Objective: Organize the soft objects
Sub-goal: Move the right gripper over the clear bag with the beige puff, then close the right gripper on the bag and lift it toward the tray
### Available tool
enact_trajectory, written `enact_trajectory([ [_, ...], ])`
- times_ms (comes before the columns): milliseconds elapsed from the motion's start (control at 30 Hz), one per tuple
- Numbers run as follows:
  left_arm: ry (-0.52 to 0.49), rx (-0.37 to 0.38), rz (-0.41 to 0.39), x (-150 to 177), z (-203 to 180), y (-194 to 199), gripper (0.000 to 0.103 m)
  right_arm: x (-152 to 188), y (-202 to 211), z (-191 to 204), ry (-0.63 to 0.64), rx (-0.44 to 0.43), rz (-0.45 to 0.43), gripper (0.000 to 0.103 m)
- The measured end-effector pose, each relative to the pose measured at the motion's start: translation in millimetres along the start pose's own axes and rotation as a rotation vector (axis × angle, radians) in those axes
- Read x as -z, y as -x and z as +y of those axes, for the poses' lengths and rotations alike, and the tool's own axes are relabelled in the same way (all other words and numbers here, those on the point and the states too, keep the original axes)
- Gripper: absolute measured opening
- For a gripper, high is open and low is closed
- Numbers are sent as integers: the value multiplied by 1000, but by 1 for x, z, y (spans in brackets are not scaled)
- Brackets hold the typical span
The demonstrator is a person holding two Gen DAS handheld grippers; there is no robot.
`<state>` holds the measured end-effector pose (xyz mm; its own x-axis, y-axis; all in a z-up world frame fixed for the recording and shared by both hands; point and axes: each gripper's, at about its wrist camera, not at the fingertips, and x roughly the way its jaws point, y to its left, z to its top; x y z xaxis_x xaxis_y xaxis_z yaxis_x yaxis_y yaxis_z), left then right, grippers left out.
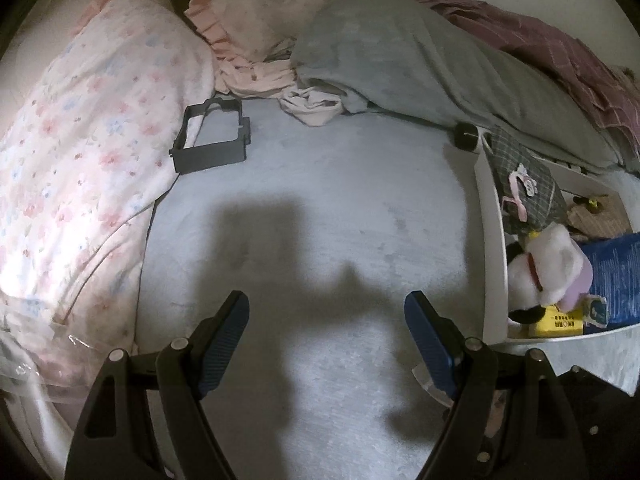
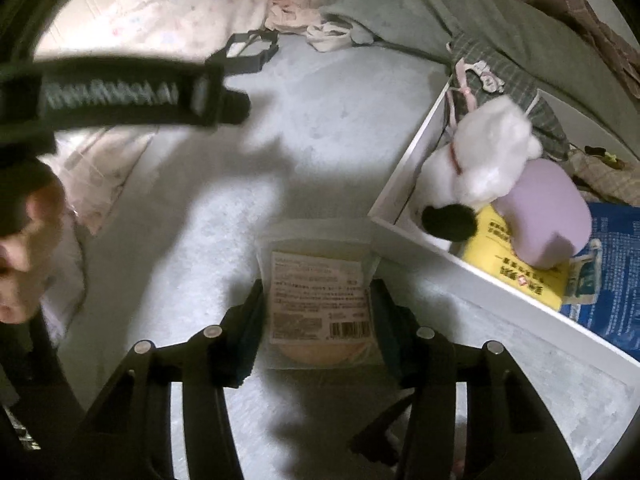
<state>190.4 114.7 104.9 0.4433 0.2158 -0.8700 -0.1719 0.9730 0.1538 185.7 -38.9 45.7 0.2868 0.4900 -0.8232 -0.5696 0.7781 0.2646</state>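
Observation:
My right gripper (image 2: 318,292) is shut on a clear flat packet (image 2: 316,280) with a white printed label and a round beige pad inside; its two fingers press the packet's left and right edges just above the pale bed sheet (image 2: 224,208). The left gripper (image 1: 326,308) is open over the bare sheet (image 1: 320,200), with nothing between its blue pads. A white box (image 2: 404,184) stands to the right and holds a white plush dog (image 2: 488,160) with a black ear. That box (image 1: 494,240) and the dog (image 1: 540,268) also appear in the left wrist view.
In the box lie a lilac block (image 2: 548,216), a yellow packet (image 2: 516,268), a blue bag (image 2: 612,280) and a checked pouch (image 1: 524,176). A floral quilt (image 1: 80,160), a black plastic frame (image 1: 212,140), a ruffled pink pillow (image 1: 248,12) and a grey-green blanket (image 1: 400,52) ring the sheet.

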Motion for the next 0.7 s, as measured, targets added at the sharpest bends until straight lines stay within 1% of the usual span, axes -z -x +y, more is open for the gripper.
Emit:
enact_trajectory([
  [133,-15,23,-14,1,-5,7,81,-4,15,-5,-22,-13,-9,49],
  [167,-21,35,-16,1,-7,9,81,-5,20,-6,-24,-12,-22,48],
  [200,-30,48,-18,1,-9,11,81,-7,25,-7,-25,-10,-39,44],
  [333,-59,92,-30,1,-21,18,81,-10,49,-14,-34,-5,-102,39],
  [400,-76,106,-32,1,-27,19,81,-11,59,-21,-47,4,-128,31],
  [433,-84,104,-33,1,-30,20,81,-13,61,-24,-53,10,-132,29],
  [500,-100,98,-35,2,-35,21,81,-15,66,-32,-71,22,-141,20],
  [600,-113,95,-23,3,-37,21,81,-17,73,-43,-101,21,-156,19],
  [667,-123,107,4,5,-36,17,81,-16,74,-44,-101,-19,-147,19],
  [700,-133,129,33,8,-34,13,81,-16,70,-41,-96,-60,-126,23],
])
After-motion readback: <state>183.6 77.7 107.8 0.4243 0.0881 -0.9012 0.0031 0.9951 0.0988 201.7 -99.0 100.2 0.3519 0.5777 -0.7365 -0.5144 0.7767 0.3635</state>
